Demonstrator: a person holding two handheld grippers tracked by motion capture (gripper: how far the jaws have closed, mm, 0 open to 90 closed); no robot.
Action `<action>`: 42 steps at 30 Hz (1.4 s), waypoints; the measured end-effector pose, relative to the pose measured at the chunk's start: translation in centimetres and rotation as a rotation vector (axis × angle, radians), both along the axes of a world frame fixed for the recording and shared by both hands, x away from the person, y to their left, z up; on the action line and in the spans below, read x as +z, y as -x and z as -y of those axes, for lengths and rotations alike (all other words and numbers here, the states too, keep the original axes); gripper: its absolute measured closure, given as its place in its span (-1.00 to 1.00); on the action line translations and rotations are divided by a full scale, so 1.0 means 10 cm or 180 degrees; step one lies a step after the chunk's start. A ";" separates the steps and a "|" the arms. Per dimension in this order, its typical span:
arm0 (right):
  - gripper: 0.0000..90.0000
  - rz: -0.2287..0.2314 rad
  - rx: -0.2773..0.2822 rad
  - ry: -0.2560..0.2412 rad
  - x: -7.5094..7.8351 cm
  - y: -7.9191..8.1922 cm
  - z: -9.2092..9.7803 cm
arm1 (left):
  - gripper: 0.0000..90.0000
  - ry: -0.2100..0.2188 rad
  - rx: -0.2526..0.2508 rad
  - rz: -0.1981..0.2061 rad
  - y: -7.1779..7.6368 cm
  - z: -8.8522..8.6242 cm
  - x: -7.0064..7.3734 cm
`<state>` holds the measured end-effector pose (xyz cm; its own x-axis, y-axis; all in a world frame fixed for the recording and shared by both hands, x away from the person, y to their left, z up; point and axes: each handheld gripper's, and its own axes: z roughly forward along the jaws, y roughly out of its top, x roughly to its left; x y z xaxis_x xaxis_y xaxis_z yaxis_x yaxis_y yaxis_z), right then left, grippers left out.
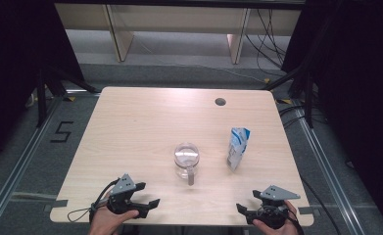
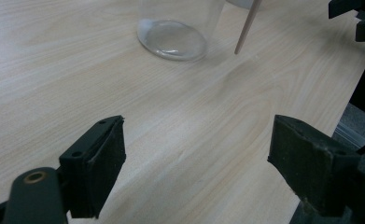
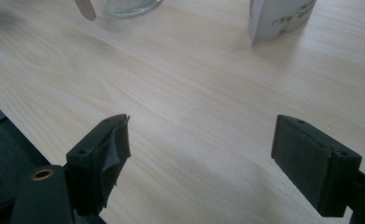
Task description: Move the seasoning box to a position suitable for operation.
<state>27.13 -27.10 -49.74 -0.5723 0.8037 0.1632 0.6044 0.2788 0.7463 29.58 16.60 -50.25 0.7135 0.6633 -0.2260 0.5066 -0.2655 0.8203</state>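
Observation:
A clear glass jug [image 1: 186, 157] with a pale wooden handle [image 1: 191, 176] stands near the middle of the light wood table [image 1: 140, 127]. A blue and white pouch [image 1: 238, 147] stands upright to its right. My left gripper [image 1: 148, 195] rests open at the front left edge, nothing between its jaws. At the front right, my right gripper [image 1: 247, 201] is open and empty too. In the left gripper view the left gripper [image 2: 196, 158] faces the jug's base [image 2: 173, 39] and handle [image 2: 247, 25]. In the right gripper view the right gripper [image 3: 201, 149] looks toward the pouch [image 3: 278, 16] and jug [image 3: 129, 5].
A round cable hole [image 1: 220, 102] sits near the table's far edge. Black curtains and stands flank the table, with grey floor and rails around it. The other gripper [image 2: 357, 16] shows at the top right of the left gripper view.

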 end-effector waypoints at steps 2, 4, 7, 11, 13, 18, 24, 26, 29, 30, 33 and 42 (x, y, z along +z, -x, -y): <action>-0.54 0.0055 0.0088 0.0049 0.01 -0.01 0.02 | -0.60 0.0006 -0.0024 -0.0014 0.00 0.02 0.01; -0.54 0.0072 0.0083 0.0027 0.00 -0.02 0.02 | -0.59 0.0023 0.0002 -0.0011 0.01 0.05 0.02; -0.55 0.0037 -0.0001 -0.0021 0.01 -0.01 0.02 | -0.56 0.0042 -0.0006 0.0043 0.01 0.10 0.03; -0.55 0.0102 0.0024 0.0005 0.01 -0.02 0.04 | -0.52 0.0049 -0.0043 0.0035 0.01 0.20 0.04; -0.55 0.0147 0.0023 0.0047 0.02 -0.02 0.06 | -0.50 0.0043 -0.0049 0.0045 0.01 0.25 0.04; -0.54 0.0159 0.0006 0.0030 0.02 -0.02 0.06 | -0.38 0.0006 -0.0132 0.0095 0.00 0.38 0.04; -0.53 0.0103 -0.0071 -0.0064 0.02 0.00 0.05 | -0.16 0.0031 -0.0198 0.0211 -0.05 0.56 0.08; -0.53 0.0105 -0.0043 -0.0071 0.02 -0.01 0.06 | -0.05 0.0035 -0.0254 0.0217 -0.09 0.65 0.08; -0.53 0.0095 -0.0031 -0.0060 0.03 -0.01 0.07 | 0.07 0.0060 -0.0266 0.0257 -0.12 0.77 0.08; -0.53 0.0095 -0.0031 -0.0060 0.03 -0.01 0.07 | 0.07 0.0033 -0.0268 0.0290 -0.13 0.79 0.09; -0.53 0.0024 -0.0075 -0.0083 0.03 0.00 0.05 | 0.16 -0.0002 -0.0255 0.0375 -0.17 0.88 0.11; -0.52 0.0097 -0.0007 -0.0076 0.02 -0.02 0.06 | 0.33 -0.0119 -0.0144 0.0448 -0.26 1.06 0.08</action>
